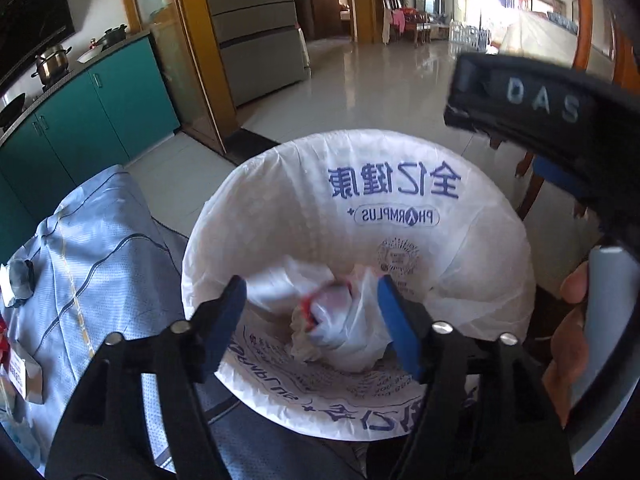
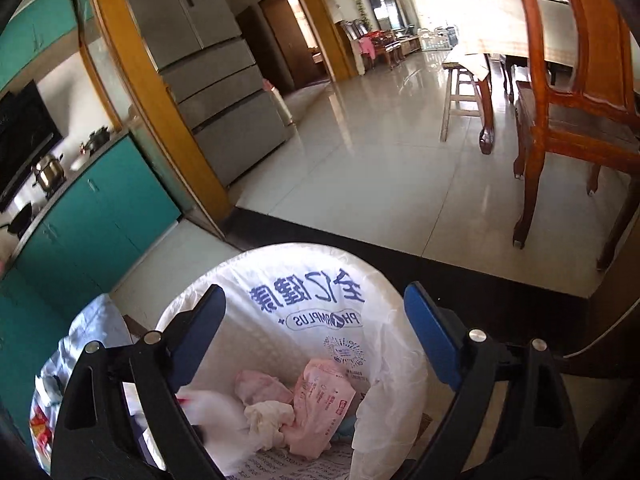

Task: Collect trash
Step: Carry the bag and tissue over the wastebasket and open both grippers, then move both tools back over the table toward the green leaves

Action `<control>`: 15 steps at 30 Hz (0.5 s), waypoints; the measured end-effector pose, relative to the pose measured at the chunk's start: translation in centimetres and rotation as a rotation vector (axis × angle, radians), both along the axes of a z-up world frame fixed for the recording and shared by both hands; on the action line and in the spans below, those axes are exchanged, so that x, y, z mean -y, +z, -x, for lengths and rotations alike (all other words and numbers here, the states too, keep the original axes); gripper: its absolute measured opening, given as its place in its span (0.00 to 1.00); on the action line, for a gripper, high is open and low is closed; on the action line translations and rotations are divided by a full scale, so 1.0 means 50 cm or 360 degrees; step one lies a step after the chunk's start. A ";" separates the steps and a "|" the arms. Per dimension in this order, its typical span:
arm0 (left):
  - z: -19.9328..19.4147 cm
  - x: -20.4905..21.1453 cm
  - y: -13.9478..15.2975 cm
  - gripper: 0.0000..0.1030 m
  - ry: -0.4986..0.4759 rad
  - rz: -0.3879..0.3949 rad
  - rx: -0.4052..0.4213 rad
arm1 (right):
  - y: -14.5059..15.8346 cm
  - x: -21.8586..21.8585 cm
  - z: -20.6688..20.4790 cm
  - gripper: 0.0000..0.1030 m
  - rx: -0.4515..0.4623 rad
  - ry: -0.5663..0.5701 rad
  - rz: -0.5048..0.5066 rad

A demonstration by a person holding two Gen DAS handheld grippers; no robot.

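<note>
Left wrist: left gripper (image 1: 312, 312) gapes over bin liner (image 1: 480, 248), white bag (image 1: 352, 340) dropping; right gripper (image 2: 314, 332) gapes empty; keep both centred over bin.

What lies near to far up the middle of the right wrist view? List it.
Crumpled trash in the lined bin → dark floor strip → pale tiled floor → chairs draped with pink clothes at the far end.
</note>
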State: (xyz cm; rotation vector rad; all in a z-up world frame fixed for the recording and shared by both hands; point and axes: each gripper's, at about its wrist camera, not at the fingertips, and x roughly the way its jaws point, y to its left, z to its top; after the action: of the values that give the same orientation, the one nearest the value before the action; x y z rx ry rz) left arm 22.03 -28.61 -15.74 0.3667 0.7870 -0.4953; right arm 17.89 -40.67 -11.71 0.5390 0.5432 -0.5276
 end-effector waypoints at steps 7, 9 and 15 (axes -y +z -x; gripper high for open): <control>0.023 -0.097 0.052 0.86 0.0168 0.0073 0.0116 | 0.009 -0.020 -0.007 0.87 0.0038 0.0062 0.0041; 0.029 -0.142 0.068 0.86 0.0276 0.0060 0.0169 | 0.011 -0.027 -0.008 0.87 0.0051 0.0082 0.0048; 0.075 -0.356 0.106 0.86 0.0770 -0.0038 0.0366 | -0.005 -0.123 -0.081 0.91 -0.0078 0.0595 0.0073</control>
State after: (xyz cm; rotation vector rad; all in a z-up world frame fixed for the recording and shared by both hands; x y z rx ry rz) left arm 18.27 -10.82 -10.45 0.2379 0.6298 0.0105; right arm 21.94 -34.52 -11.96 0.3694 0.6598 -0.1969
